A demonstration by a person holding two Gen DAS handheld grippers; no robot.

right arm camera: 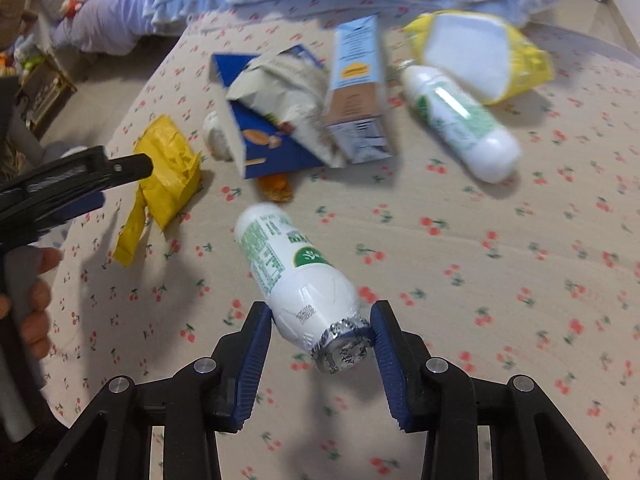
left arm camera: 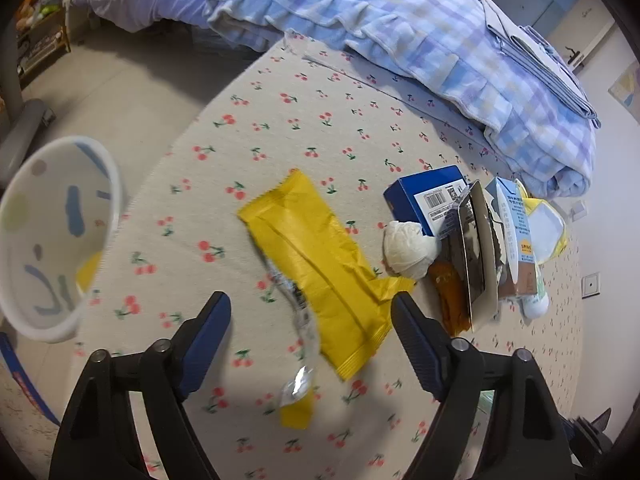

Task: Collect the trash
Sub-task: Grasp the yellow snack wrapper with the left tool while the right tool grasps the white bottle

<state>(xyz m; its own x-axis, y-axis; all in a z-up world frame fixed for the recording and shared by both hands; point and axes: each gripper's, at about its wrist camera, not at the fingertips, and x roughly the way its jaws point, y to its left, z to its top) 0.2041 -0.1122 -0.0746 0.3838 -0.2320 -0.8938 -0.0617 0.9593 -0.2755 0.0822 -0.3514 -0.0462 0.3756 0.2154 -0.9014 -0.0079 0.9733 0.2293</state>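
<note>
My left gripper (left arm camera: 310, 300) hangs open over a yellow wrapper (left arm camera: 316, 256) that lies flat on the cherry-print bed sheet (left arm camera: 280, 120); a crumpled clear plastic strip (left arm camera: 300, 320) lies along it. The pads touch nothing. My right gripper (right arm camera: 320, 312) is shut on a white bottle with a green label (right arm camera: 296, 272), gripped near its foil-capped neck and held above the sheet. A white trash basket (left arm camera: 60, 232) with blue marks stands at the left, off the bed's edge, with a yellow scrap inside.
Further trash is piled on the sheet: a blue box (right arm camera: 272, 152), a milk carton (right arm camera: 356, 92), a second white bottle (right arm camera: 456, 120), a yellow bag (right arm camera: 500, 52), a tissue ball (left arm camera: 408, 248), an orange peel (right arm camera: 276, 188). A checked blanket (left arm camera: 400, 20) lies behind. A person's hand (right arm camera: 36, 280) holds the left gripper.
</note>
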